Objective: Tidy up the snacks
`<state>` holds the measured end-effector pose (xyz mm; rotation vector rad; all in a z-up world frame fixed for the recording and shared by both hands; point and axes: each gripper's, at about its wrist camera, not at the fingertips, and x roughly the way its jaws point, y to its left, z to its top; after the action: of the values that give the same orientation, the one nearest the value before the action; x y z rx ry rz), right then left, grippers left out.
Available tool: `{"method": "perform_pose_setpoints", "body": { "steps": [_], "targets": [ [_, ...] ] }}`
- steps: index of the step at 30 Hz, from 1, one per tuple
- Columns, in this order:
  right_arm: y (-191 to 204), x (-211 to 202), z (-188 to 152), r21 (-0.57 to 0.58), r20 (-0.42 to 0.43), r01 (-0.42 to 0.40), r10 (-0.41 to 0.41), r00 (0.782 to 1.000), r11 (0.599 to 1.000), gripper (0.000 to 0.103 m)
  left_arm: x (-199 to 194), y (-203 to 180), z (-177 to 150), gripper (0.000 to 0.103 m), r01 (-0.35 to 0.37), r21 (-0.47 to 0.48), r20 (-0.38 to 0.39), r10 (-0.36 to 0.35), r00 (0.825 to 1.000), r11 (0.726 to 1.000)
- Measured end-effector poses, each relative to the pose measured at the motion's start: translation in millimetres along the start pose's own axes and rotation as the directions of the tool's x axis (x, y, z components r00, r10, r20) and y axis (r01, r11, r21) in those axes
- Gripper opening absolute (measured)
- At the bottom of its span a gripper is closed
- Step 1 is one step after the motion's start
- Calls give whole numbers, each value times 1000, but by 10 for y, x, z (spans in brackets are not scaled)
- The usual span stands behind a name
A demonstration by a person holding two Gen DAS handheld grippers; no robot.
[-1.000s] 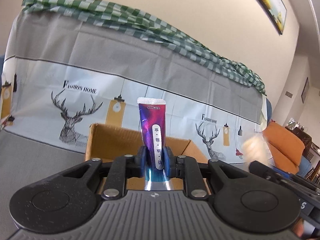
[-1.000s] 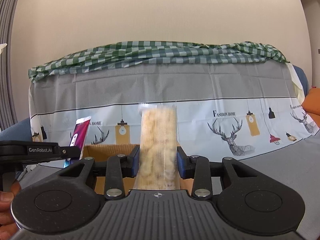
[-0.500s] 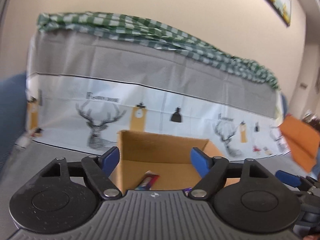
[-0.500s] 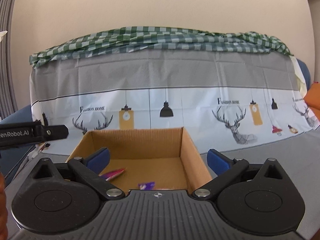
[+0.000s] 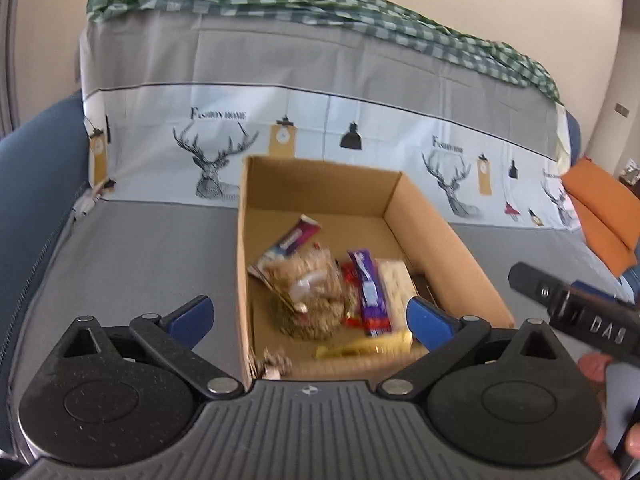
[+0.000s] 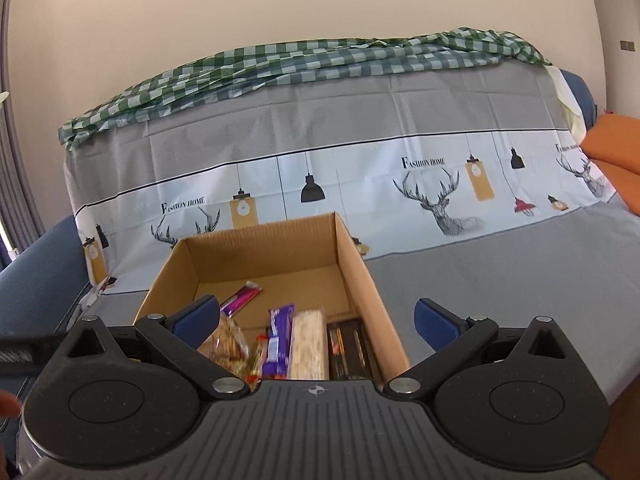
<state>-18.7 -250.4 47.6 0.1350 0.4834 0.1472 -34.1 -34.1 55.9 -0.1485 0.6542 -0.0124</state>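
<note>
An open cardboard box (image 5: 440,248) sits on a sofa draped in a grey cover (image 5: 140,264) printed with deer heads and hanging lamps, and the snacks lie inside it on the box floor. In the left wrist view the left gripper (image 5: 310,316) hangs over the near end of the box with its blue fingers (image 5: 192,314) spread far apart; its jaws are opening, and nothing is pinched between them, the packets lying below in the box. Beneath it are a clear bag of brown biscuits (image 5: 310,292), a purple wrapper (image 5: 370,292) lying lengthwise just right of it, a pale cracker pack (image 5: 396,280) touching that wrapper's right side, and a purple-and-pink packet (image 5: 294,236) farther back, tilted toward the far wall. A yellow packet (image 5: 364,346) lies across the near end, though blur makes its print unreadable. At the right edge of that view a hand (image 5: 600,372) holds the black body of the other tool. In the right wrist view the right gripper (image 6: 320,320) is released as well, fingers (image 6: 434,322) wide and empty, one over the box interior and one outside the right wall. Here the same cracker pack (image 6: 308,344) lies against the purple wrapper (image 6: 280,336), with a dark packet (image 6: 348,348) between it and the right wall, and a slim purple stick (image 6: 242,298) rests near the left wall toward the back. A green checked cloth (image 6: 320,60) is bunched along the top of the sofa back, and an orange cushion (image 6: 616,148) lies at the far right.
</note>
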Motion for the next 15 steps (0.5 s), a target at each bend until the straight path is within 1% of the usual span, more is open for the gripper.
{"method": "perform_pose_setpoints", "body": {
  "steps": [1, 3, 4, 6, 8, 9, 11, 15],
  "targets": [
    [3, -31, -30, -5, 3, 3, -3, 1000, 1000, 102, 24, 7, -64, 103, -5, 17, -3, 5, 1000, 1000],
    [21, -34, -68, -21, -2, 3, -3, 1000, 1000, 102, 124, 27, -131, 102, -33, 41, -37, 35, 999, 999],
    [38, -16, -83, -33, -8, -1, 1, 1000, 999, 102, 172, 56, -128, 102, -32, 33, -51, 34, 998, 999],
    [60, 43, -107, -49, -17, -8, 7, 1000, 999, 102, 211, 121, -123, 102, -25, 4, -41, 25, 999, 1000],
    [62, 154, -169, -42, -43, -7, 6, 999, 999, 102, 252, 156, -119, 102, -27, -6, -39, 26, 999, 1000],
    [67, 216, -195, -36, -64, -3, 1, 998, 999, 102, 273, 169, -112, 102, -20, -10, -44, 19, 999, 1000],
    [86, 283, -226, -31, -80, 0, -3, 997, 1000, 102, 304, 188, -95, 102, -6, -19, -49, 6, 999, 1000],
    [126, 403, -345, -71, -104, -5, -2, 995, 997, 102, 351, 228, -77, 102, -19, -24, -59, 18, 998, 1000]
  ]
}}
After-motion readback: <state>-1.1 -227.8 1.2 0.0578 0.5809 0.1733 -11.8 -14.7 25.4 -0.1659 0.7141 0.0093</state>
